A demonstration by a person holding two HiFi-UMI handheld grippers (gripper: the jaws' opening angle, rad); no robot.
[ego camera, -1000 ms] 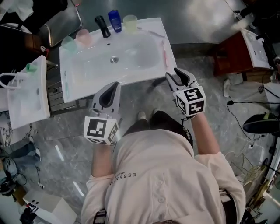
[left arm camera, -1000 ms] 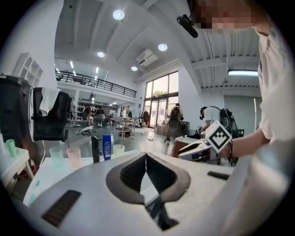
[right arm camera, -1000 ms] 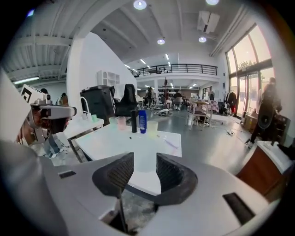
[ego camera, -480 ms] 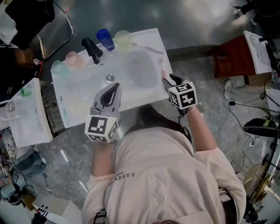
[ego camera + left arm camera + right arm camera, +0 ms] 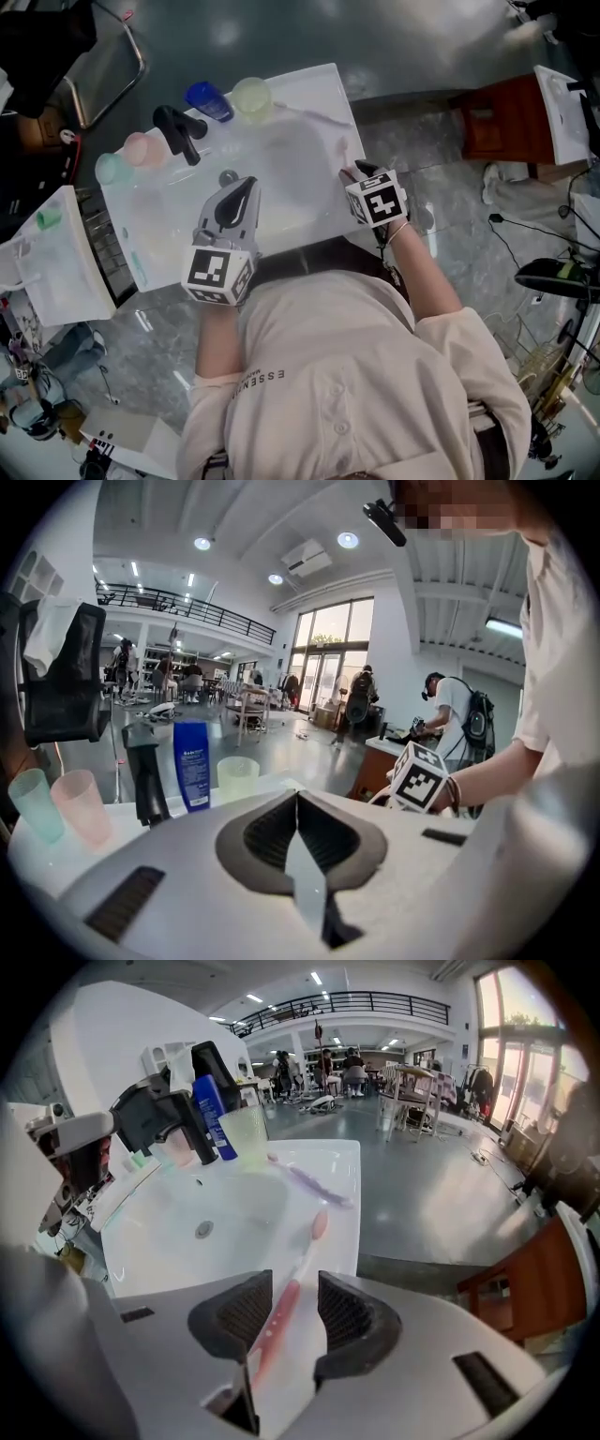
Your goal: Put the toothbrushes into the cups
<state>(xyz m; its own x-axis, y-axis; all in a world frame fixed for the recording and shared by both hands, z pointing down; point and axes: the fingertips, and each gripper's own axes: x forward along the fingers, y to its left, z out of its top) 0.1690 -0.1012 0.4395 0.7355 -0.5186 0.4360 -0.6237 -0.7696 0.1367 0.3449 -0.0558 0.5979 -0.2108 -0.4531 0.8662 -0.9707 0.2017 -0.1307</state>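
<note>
A pink toothbrush [image 5: 312,1234] lies on the right rim of the white sink [image 5: 309,86], with a purple toothbrush [image 5: 310,1185] further back on that rim. My right gripper [image 5: 291,1290] is open and points down over the pink toothbrush; the handle runs between the pads without touching them. It sits at the sink's right edge [image 5: 352,174]. My left gripper [image 5: 245,187] hovers over the basin, shut and empty [image 5: 296,803]. A green cup [image 5: 109,168], a pink cup [image 5: 140,148] and a yellow-green cup [image 5: 251,96] stand along the back. A green toothbrush [image 5: 139,268] lies on the left rim.
A black faucet [image 5: 176,131] and a blue bottle [image 5: 204,98] stand between the cups. A second white basin [image 5: 58,267] sits to the left, a red-brown cabinet [image 5: 499,127] to the right. People stand and walk in the hall behind.
Both grippers moved forward over the sink. The right one dropped and tipped down onto the right rim, now straddling the pink toothbrush. The left one advanced above the basin.
</note>
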